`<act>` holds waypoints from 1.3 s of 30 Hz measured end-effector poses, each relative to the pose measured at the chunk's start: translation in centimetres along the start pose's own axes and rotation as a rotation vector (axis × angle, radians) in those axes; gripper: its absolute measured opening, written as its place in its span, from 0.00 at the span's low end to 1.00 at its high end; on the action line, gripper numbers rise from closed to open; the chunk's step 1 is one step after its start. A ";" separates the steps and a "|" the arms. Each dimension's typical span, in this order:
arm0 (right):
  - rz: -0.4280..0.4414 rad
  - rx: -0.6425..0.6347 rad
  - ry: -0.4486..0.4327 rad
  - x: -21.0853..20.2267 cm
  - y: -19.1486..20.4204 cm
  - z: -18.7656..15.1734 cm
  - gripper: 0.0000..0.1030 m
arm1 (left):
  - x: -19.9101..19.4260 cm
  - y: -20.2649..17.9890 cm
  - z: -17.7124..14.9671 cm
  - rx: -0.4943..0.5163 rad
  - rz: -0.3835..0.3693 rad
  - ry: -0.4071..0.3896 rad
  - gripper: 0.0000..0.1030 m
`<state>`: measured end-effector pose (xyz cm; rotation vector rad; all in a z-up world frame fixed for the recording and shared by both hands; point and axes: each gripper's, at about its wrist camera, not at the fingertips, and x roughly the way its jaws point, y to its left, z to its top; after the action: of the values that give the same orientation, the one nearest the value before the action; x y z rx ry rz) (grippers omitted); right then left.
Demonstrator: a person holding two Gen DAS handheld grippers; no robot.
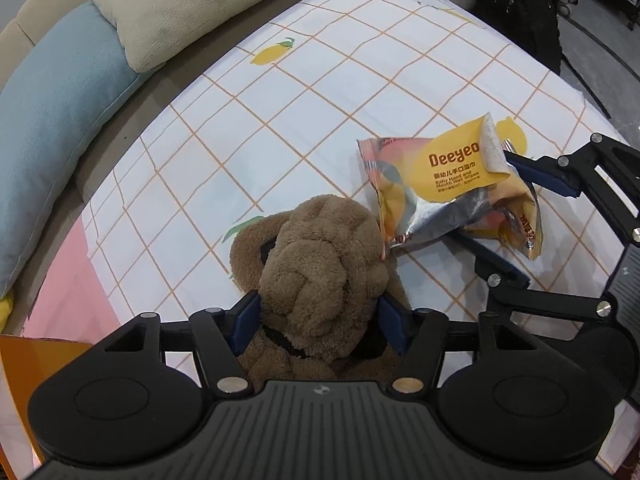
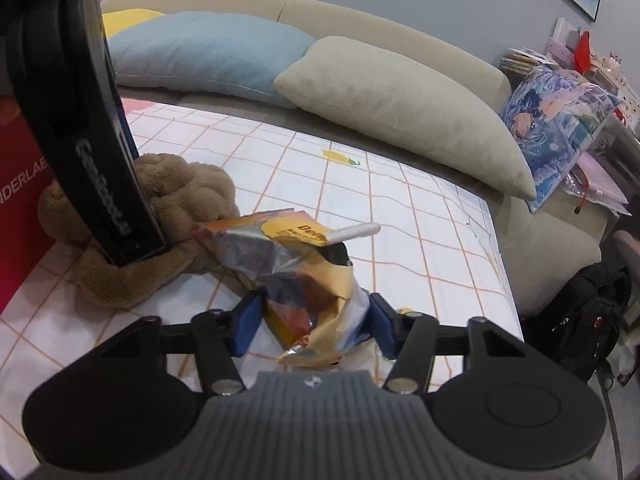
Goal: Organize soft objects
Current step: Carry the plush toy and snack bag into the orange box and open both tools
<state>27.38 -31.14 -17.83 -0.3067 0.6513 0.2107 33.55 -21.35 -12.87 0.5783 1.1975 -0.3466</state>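
Observation:
A brown plush toy (image 1: 320,248) lies on the checked bed sheet (image 1: 320,100). My left gripper (image 1: 320,322) points down over it, its blue pads pressed into the fur on both sides. The right wrist view shows the toy (image 2: 188,188) at the left, with one of the left gripper's fingers (image 2: 132,232) pushed into it. Just right of the toy is a crumpled yellow and silver pack of wet wipes (image 1: 452,168). My right gripper (image 2: 315,320) is shut on the pack (image 2: 304,272), a pad against each side. In the left wrist view the right gripper (image 1: 482,196) comes in from the right.
A blue pillow (image 1: 52,140) and a beige pillow (image 1: 180,12) lean along the padded headboard. A red box (image 2: 20,200) stands left of the toy. A printed cushion (image 2: 560,128) and a black backpack (image 2: 580,312) sit beyond the bed's right edge.

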 end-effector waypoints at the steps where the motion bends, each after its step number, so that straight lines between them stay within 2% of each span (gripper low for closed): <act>1: -0.002 -0.001 0.001 0.0 0.0 0.0 0.50 | 0.1 -0.2 0.0 0.004 0.010 0.001 0.67; 5: -0.010 -0.005 0.001 -0.1 0.2 0.0 0.45 | 0.1 -0.9 0.0 0.006 0.056 -0.012 0.63; 10: -0.025 0.026 0.000 -0.2 -0.3 0.2 0.39 | -0.5 -1.2 -0.5 -0.021 0.079 -0.057 0.51; 15: -0.036 0.079 -0.014 -1.0 -0.9 0.1 0.38 | -2.1 -0.3 -0.9 -0.103 0.010 -0.113 0.49; 26: -0.109 0.277 -0.056 -5.5 -3.1 0.3 0.38 | -9.5 -1.3 -4.3 -0.258 -0.124 -0.351 0.49; 33: -0.095 0.394 -0.075 -9.5 -3.1 0.5 0.38 | -15.0 -1.6 -7.9 -0.333 -0.199 -0.499 0.49; 39: -0.025 0.524 -0.081 -13.2 -2.1 1.2 0.38 | -18.8 -1.7 -11.9 -0.327 -0.215 -0.596 0.49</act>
<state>18.39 -33.98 -8.27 0.1967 0.5984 0.0229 17.07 -16.60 1.50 0.0440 0.7140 -0.4548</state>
